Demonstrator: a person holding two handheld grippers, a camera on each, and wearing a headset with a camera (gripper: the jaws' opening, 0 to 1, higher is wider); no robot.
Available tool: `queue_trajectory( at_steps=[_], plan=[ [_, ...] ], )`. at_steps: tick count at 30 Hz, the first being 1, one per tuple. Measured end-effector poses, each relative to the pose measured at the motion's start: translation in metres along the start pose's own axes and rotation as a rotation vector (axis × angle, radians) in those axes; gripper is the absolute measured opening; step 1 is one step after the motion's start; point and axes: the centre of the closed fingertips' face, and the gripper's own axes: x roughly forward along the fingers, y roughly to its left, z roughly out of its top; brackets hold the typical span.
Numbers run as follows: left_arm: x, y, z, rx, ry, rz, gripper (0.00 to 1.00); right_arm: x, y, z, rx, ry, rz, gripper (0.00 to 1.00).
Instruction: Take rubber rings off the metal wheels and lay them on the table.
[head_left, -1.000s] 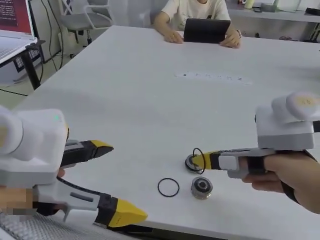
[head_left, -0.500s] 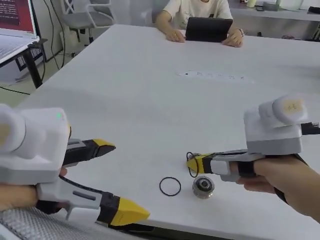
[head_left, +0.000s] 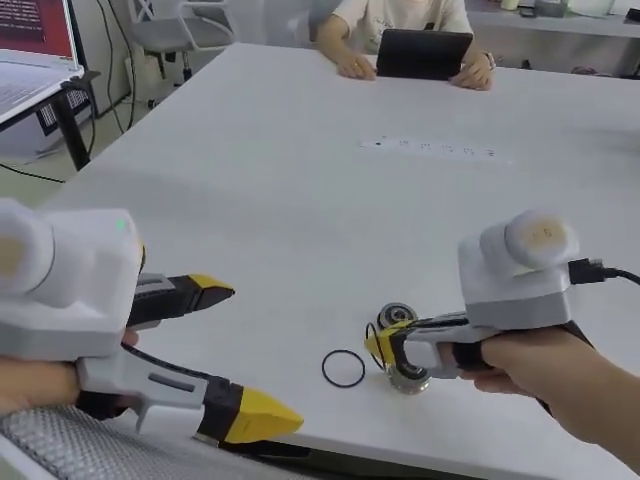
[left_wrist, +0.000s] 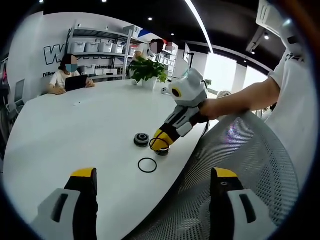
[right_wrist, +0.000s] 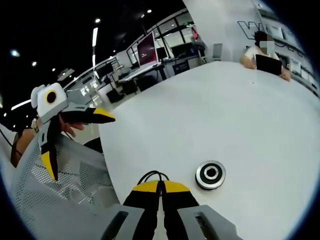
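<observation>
My right tool (head_left: 380, 347) is clamped shut on a rubber ring (right_wrist: 151, 173), whose black loop stands up out of the pinched yellow tips in the right gripper view. A second ago those tips were down at the farther metal wheel (head_left: 397, 315) with the ring half peeled from it; now the tool has drawn back toward me and the ring has come away with it, hanging free of the wheel and above the surface (head_left: 300, 180). That wheel sits uncovered just beyond the tips, and the nearer wheel (head_left: 410, 380) lies partly hidden under my tool. One loose ring (head_left: 343, 369) lies flat on the surface just to the left of both wheels, as it did a second ago.

My left tool (head_left: 255, 355) hangs well apart at the near edge, its jaws wide open and gripping nothing; it has barely shifted.

So I judge the second ring is off and only needs laying down, probably beside the first. The farther wheel shows a dark rim in the right gripper view, and I cannot tell at this size whether that is leftover rubber or the wheel's own groove.
</observation>
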Motion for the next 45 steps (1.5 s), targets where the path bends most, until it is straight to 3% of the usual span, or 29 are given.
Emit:
queue_trajectory(
  at_steps=[10, 24, 40, 45],
  plan=[
    [0.0, 0.002, 0.0, -0.007, -0.002, 0.007, 0.92, 0.005, -0.006, -0.003, -0.059, -0.005, -0.036, 0.0],
    [-0.001, 0.002, 0.001, -0.026, -0.011, 0.006, 0.91, 0.006, -0.008, -0.004, -0.044, 0.005, -0.034, 0.0],
    [-0.001, 0.002, 0.0, -0.03, -0.005, 0.008, 0.91, -0.005, -0.013, 0.015, -0.029, -0.062, -0.052, 0.0],
    [-0.002, 0.002, 0.0, -0.029, -0.006, 0.01, 0.91, -0.015, -0.017, 0.029, -0.014, -0.12, -0.062, 0.01]
  ],
)
